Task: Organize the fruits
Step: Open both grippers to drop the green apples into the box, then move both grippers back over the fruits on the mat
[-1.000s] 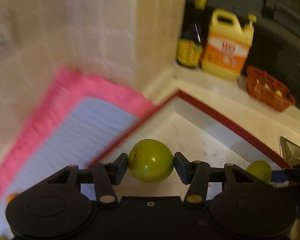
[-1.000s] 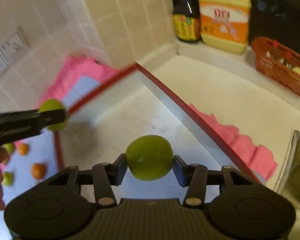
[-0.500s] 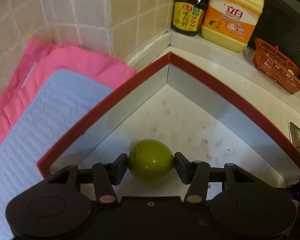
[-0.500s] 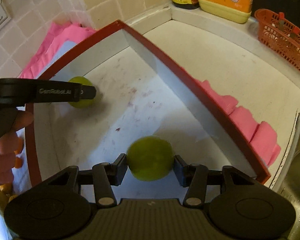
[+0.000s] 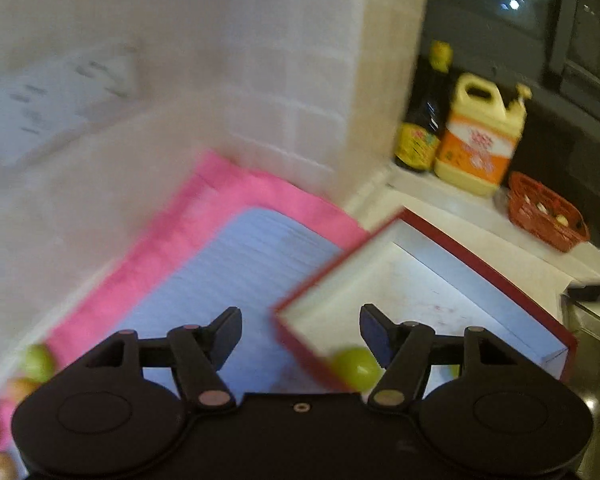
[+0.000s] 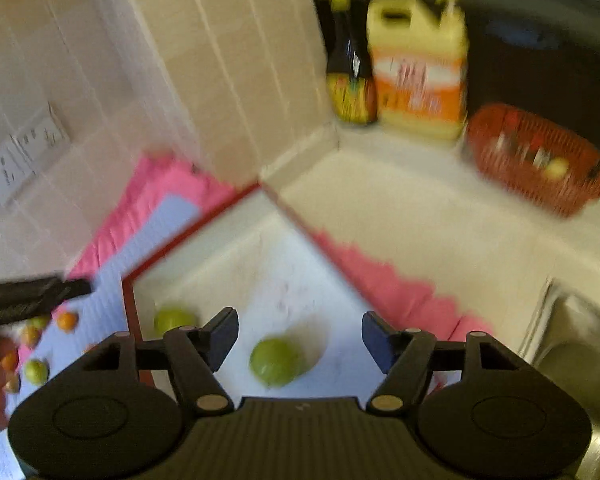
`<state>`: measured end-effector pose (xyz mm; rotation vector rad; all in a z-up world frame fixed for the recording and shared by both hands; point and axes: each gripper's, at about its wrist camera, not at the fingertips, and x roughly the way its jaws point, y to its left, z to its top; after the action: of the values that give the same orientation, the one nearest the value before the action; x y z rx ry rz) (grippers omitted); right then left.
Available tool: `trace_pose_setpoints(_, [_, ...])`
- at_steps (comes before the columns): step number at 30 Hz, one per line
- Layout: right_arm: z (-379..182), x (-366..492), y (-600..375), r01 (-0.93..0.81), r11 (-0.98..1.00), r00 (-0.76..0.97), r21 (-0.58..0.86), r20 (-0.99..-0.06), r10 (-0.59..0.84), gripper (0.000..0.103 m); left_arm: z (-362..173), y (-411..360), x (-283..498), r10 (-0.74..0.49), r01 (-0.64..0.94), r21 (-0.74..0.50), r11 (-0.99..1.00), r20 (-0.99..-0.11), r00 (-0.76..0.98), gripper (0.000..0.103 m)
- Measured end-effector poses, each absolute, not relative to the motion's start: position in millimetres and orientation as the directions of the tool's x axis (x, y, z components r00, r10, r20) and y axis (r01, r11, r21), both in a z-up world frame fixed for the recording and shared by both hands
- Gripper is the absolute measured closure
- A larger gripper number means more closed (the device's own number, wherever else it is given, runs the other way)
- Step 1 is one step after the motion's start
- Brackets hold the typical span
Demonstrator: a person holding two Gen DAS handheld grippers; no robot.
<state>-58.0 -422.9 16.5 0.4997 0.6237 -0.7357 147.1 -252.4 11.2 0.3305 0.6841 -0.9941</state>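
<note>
Both views are blurred by motion. My left gripper point(image 5: 300, 334) has its jaws opening with nothing between them; it hangs over the near corner of the red-rimmed white tray point(image 5: 476, 268). A green fruit point(image 5: 356, 368) lies in the tray below its right finger. My right gripper point(image 6: 300, 336) is also opening and empty, above the tray point(image 6: 196, 232). A second green fruit point(image 6: 276, 362) rests on the tray floor under it, and the first green fruit point(image 6: 172, 320) lies near the tray's left wall. The left gripper's finger point(image 6: 32, 300) shows at the left edge.
A pale blue mat point(image 5: 228, 280) on pink cloth point(image 5: 168, 248) holds several small orange and green fruits point(image 6: 36, 344) at the left. A dark bottle point(image 5: 424, 120), yellow jug point(image 5: 480, 136) and red basket point(image 5: 548, 216) stand at the back corner. A steel sink point(image 6: 572, 364) lies right.
Both grippers let go of their green fruits, which now lie in the tray. Both jaws opened and both grippers rose; the left one swung left toward the mat.
</note>
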Motion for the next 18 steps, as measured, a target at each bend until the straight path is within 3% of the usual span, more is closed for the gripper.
trace_pose_setpoints(4, [61.7,-69.2,-407.0,0.726,0.654,0.635,0.214,-0.575,-0.516,0.021,45.2,-189.4,153.4,-0.638,0.805,0.000,0.593,-0.610,0.469,0.024])
trace_pose_setpoints(9, [92.4,-58.2,-373.0,0.668,0.715,0.699,0.207,-0.505,-0.507,0.020,78.5,-111.9,154.3,-0.576,0.713,0.064,0.698,-0.541,0.613,0.024])
trace_pose_setpoints(18, [100.9,5.4,-304.5,0.508,0.844,0.783,0.172,-0.501,-0.369,0.020,122.4,-14.5,140.3,-0.480,0.589,0.161,0.792,-0.432,0.764,0.021])
